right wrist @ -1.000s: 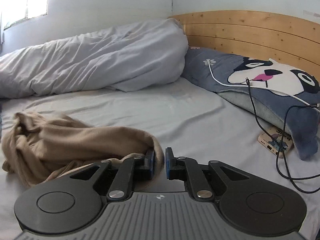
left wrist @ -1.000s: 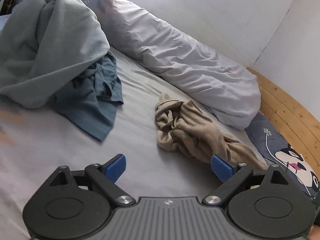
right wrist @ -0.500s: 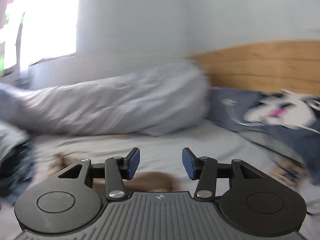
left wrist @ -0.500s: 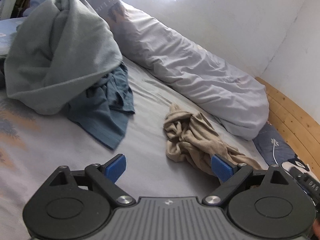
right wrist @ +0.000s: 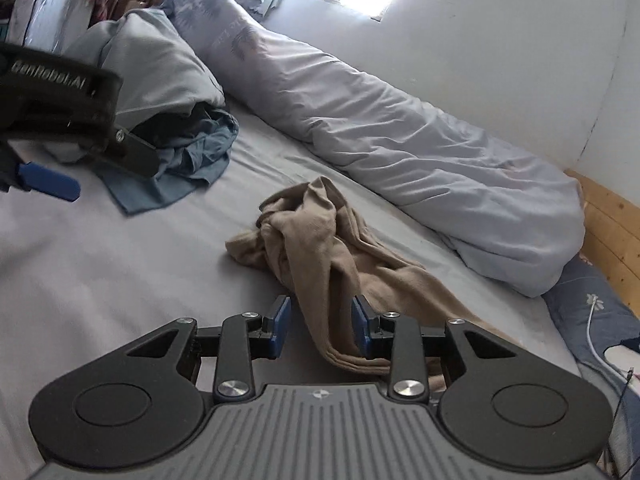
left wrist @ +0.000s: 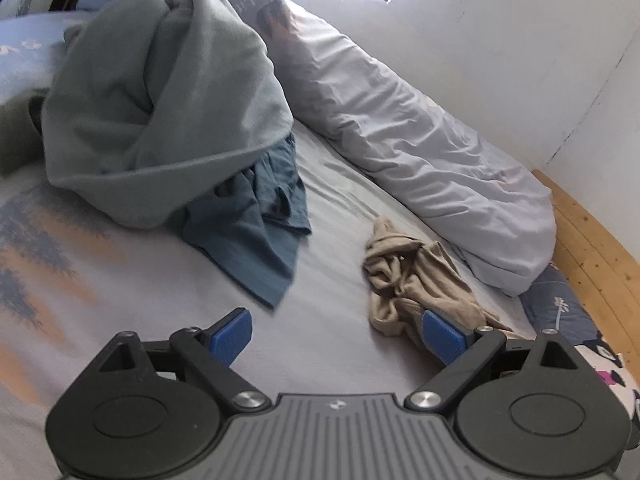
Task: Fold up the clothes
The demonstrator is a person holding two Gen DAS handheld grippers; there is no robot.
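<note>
A crumpled tan garment (right wrist: 320, 240) lies on the grey bedsheet (right wrist: 100, 272); it also shows in the left wrist view (left wrist: 416, 280). My right gripper (right wrist: 320, 330) is open just above its near end, a fold of tan cloth lying between the jaws. My left gripper (left wrist: 338, 334) is wide open and empty over the sheet, its right pad (left wrist: 442, 336) in front of the tan garment's near edge. A dark blue garment (left wrist: 256, 224) lies half under a grey-green one (left wrist: 160, 92) to the left. The left gripper also shows at the far left of the right wrist view (right wrist: 60, 120).
A rolled pale duvet (right wrist: 400, 144) runs along the wall behind the clothes. A wooden headboard (left wrist: 592, 248) and a panda pillow (right wrist: 592, 320) with a white cable are at the right. Boxes and clutter (right wrist: 48, 8) stand beyond the bed's far left.
My right gripper was shut by the tan garment, opened and swung left, and now faces along the bed with the cloth between open jaws. The left gripper's view shifted left; it stayed open.
</note>
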